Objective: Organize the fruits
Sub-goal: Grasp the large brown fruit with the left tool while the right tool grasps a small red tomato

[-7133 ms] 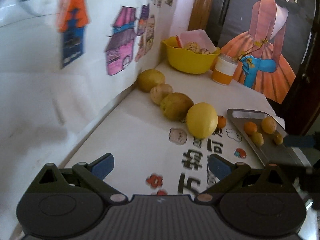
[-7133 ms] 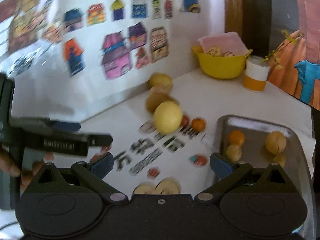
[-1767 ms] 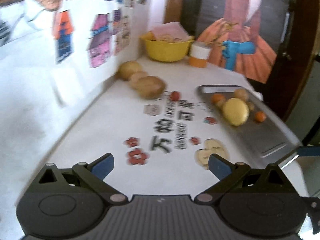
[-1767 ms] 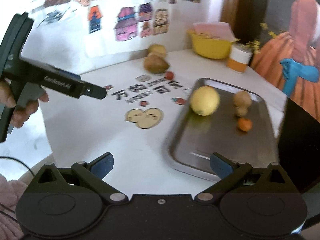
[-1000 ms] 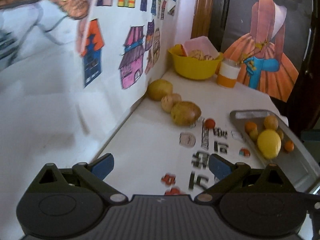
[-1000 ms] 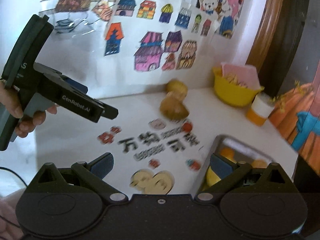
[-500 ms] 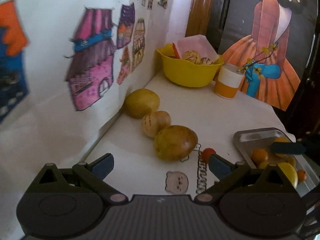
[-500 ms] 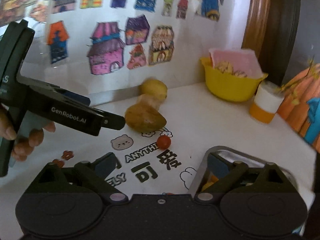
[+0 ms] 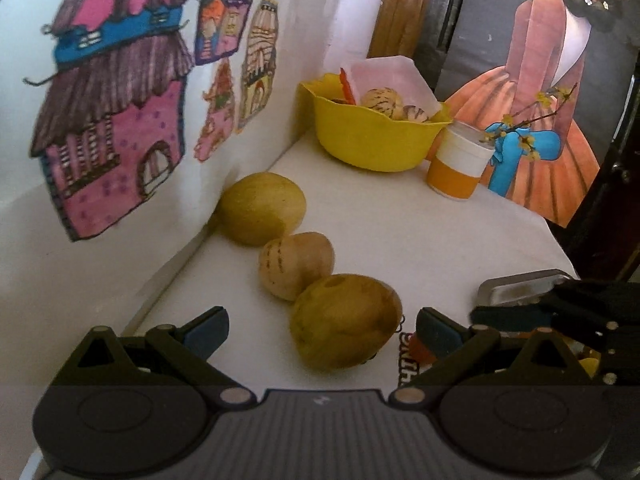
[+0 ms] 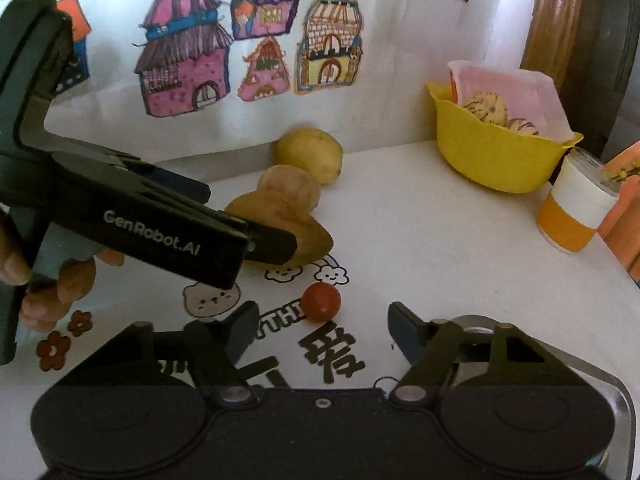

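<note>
My left claw (image 9: 322, 324) is wide open, and it holds nothing. The big brown-yellow fruit (image 9: 346, 326) sits right between its two blue tips, because this is the fruit I want to grab. It lies on the white counter (image 9: 400, 232), touching the small striped fruit (image 9: 296, 270) behind it. Behind that one, close to the wall, is a round yellow fruit (image 9: 260, 208). The three make a row that runs away from the metal tray (image 10: 616, 396).

My right claw (image 10: 320, 326) is open too, and empty. The little red fruit (image 10: 321, 302) sits just ahead of it, between the tips, on the printed letters near the tray. I think I point at it because it is small and easy to pinch.

The tray is where the fruits should go, I think. Its corner shows just right of my right claw. The yellow bowl (image 10: 500, 160) stands far back, well away from the tray.
</note>
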### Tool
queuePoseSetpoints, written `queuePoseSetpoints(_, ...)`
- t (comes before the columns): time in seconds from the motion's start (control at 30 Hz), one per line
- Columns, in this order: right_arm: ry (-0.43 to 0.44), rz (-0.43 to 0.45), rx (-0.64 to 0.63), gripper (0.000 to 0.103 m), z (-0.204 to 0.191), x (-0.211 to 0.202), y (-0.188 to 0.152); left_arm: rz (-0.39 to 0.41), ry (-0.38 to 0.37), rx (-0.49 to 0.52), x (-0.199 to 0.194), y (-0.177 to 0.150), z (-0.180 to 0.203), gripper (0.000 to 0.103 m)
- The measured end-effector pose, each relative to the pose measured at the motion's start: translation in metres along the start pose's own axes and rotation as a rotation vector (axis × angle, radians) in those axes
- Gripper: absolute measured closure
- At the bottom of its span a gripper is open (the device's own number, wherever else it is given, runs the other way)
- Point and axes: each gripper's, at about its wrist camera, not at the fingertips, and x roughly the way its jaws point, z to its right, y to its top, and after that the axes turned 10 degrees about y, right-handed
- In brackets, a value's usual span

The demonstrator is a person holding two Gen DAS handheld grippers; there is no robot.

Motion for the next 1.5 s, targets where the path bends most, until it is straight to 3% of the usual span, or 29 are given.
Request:
queuePoseSetpoints(0.1,0.012,-0.009,0.015,0.046,0.004,0.004,0.001,-0.007,-0.013,0.001,0.003,0.001,0.001,0.009)
queuePoseSetpoints(0.43,0.031,-0.026,0.004,0.058,0.003,0.011,0.006,-0.045,-0.058,0.012,0.012,0.003,0.007,0.036)
queuePoseSetpoints(0.63,0.042,-0.025,0.006,0.064,0.004,0.012,0.006,-0.049,-0.064,0.001,0.013,0.003,0.006,0.036)
queuePoseSetpoints(0.87,0.025,-0.021,0.007,0.079,0.003,0.010,0.004,-0.046,-0.067,-0.026,0.007,-0.004,0.002,0.038)
queuePoseSetpoints(1.5,0.014,0.023,0.020,0.080,-0.021,-0.026,-0.022,-0.027,-0.072,0.013,-0.037,-0.036,0.000,0.040)
